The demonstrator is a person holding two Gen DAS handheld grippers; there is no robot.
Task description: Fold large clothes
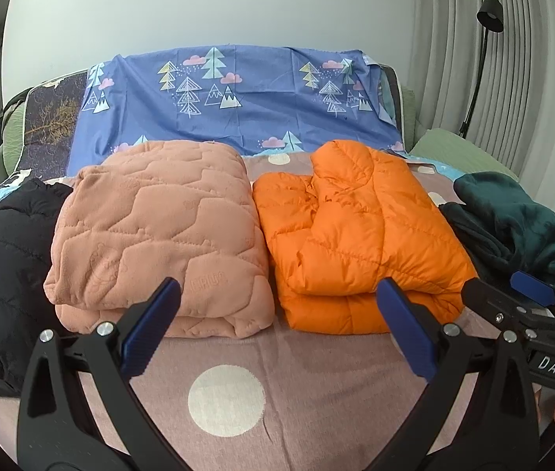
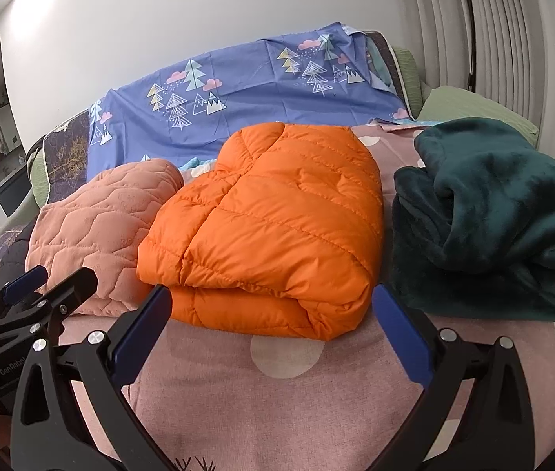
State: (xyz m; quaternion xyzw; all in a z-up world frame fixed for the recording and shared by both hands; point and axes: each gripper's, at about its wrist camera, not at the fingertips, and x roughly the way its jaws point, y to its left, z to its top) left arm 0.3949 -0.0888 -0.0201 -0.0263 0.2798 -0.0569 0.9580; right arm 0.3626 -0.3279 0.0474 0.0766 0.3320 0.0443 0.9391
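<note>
The left gripper (image 1: pixel 277 314) hangs wide apart, empty, low in frame; behind it, mid-frame, a folded peach quilted garment (image 1: pixel 155 235) touches a folded orange puffer jacket (image 1: pixel 359 235).

The puffy orange quilted jacket (image 2: pixel 269 212) looks slick and faintly shiny; the peach stitched fleece garment (image 1: pixel 155 231) is matt and soft; the dark-green plush garment (image 2: pixel 493 212) has velvety pile.

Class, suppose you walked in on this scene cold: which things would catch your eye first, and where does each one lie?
The bright orange puffer jacket stands out first, folded in the middle of the pink dotted bedspread. Beside it on the left lies a folded peach quilted garment, and on its right a dark green plush bundle. Both open grippers, left and right, hold nothing.
</note>
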